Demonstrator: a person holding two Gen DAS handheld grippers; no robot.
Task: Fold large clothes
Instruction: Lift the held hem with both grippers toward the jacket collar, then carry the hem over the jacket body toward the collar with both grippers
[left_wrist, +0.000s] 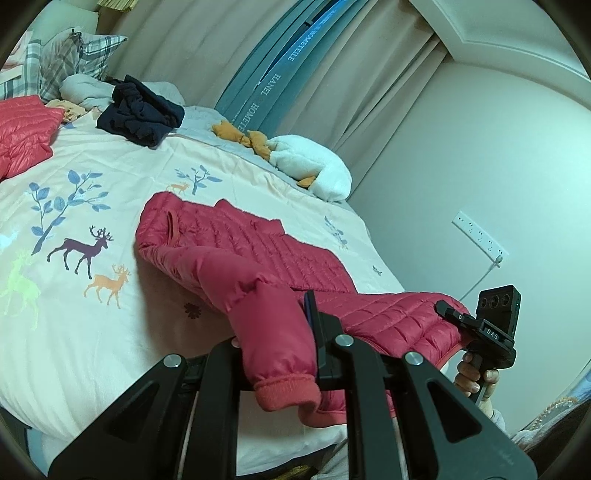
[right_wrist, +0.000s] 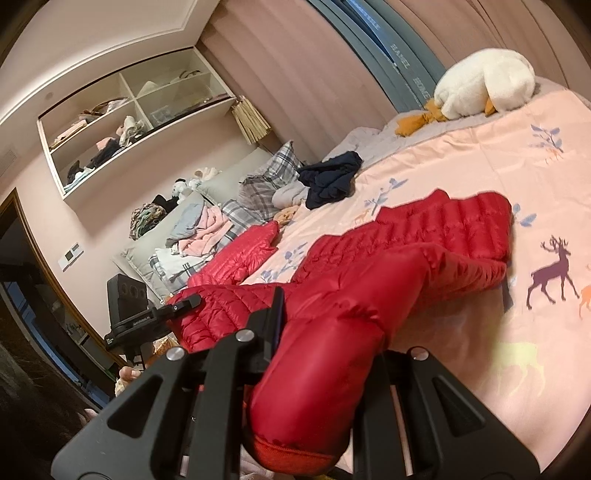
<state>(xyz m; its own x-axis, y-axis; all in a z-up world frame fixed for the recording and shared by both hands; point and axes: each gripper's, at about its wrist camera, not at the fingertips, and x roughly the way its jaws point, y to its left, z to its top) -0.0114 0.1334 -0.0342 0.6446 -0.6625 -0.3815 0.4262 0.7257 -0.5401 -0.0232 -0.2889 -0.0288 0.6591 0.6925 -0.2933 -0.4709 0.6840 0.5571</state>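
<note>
your left gripper (left_wrist: 310, 332) is clenched on one sleeve of the red quilted down jacket (left_wrist: 258, 251), just above its ribbed knit cuff (left_wrist: 286, 397); the cuff end droops over the black linkage close to the lens. your right gripper (right_wrist: 295, 332) is clamped on the jacket's other sleeve, whose red cuff (right_wrist: 295, 452) hangs at the bottom of the right wrist view. each gripper also shows in the other's camera: the right one (left_wrist: 452, 314) bites the jacket's quilted edge at the jacket's right end, with your hand (left_wrist: 474, 380) wrapped round its handle below, and the left one (right_wrist: 184, 304) sits at the jacket's near left corner.

the jacket itself lies spread on the pink bedspread printed with deer and blue branches (left_wrist: 110, 184), collar end away from you, its near part lifted off the cloth between the two grippers while the far part rests flat.

beyond the jacket, toward the curtain, a white plush goose with orange feet (left_wrist: 314, 166) lies at the bed's edge. a crumpled navy garment (left_wrist: 144, 110) sits farther from the jacket toward the plaid pillows (left_wrist: 74, 55), and a second red quilted garment (left_wrist: 22, 136) lies well apart from the jacket near those pillows. a white wall socket strip (left_wrist: 480, 236) is on the wall past the jacket's right end. open wall shelves holding folded clothes (right_wrist: 129, 122) hang above the pillows.
</note>
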